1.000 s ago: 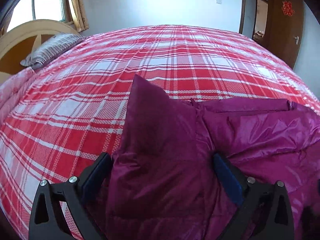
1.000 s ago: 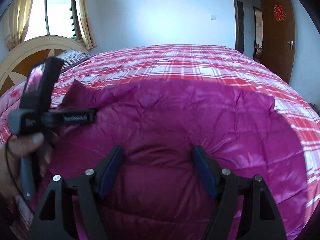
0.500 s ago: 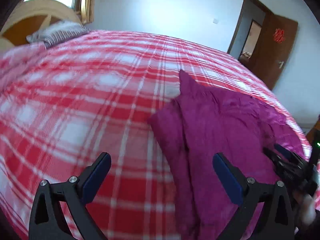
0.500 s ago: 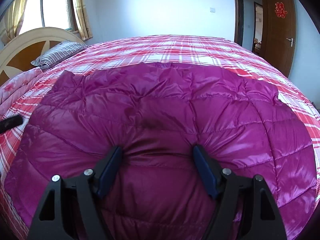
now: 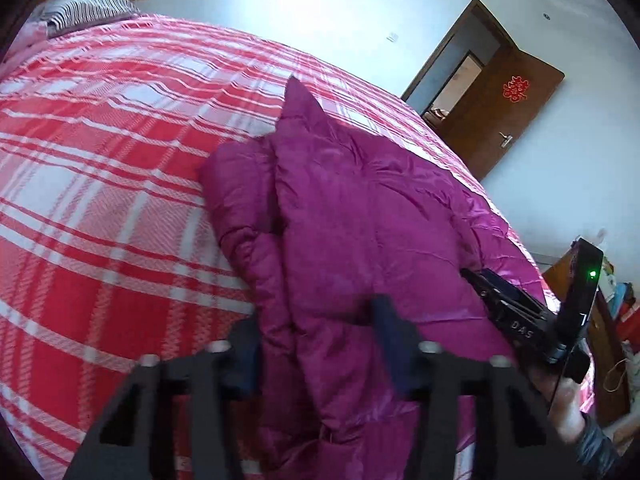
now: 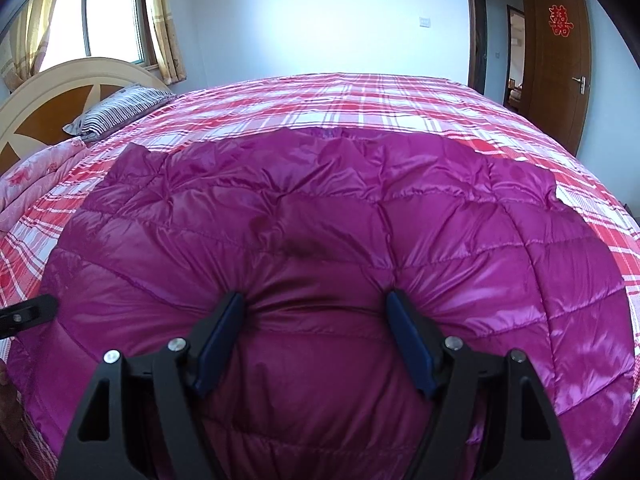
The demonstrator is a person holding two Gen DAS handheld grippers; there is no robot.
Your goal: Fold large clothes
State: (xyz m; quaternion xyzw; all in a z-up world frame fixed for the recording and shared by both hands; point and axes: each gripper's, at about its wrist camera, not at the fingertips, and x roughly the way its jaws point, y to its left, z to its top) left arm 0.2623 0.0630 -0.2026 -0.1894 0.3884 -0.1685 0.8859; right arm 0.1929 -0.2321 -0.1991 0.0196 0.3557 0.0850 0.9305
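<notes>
A magenta quilted down jacket (image 6: 320, 208) lies spread on the red plaid bed cover (image 6: 380, 100). My right gripper (image 6: 316, 308) is at its near edge, and its pads dig into the puffy cloth, which gathers in creases between them. In the left wrist view the jacket (image 5: 360, 208) shows a folded left edge. My left gripper (image 5: 316, 340) straddles that edge near the bottom, its jaws closing with the fold between the pads and both pads touching it. The right gripper (image 5: 520, 312) appears there at the far right, held by a hand (image 5: 564, 404).
A striped pillow (image 6: 120, 112) and a cream headboard (image 6: 52, 100) are at the far left, with a pink quilt (image 6: 32, 176) beside them. A brown door (image 6: 560, 60) stands open at the right. Plaid cover (image 5: 100, 160) stretches left of the jacket.
My left gripper swung out over the plaid cover, turned, and came onto the jacket's folded left edge, where its jaws narrowed from wide open. The right gripper kept its hold and place.
</notes>
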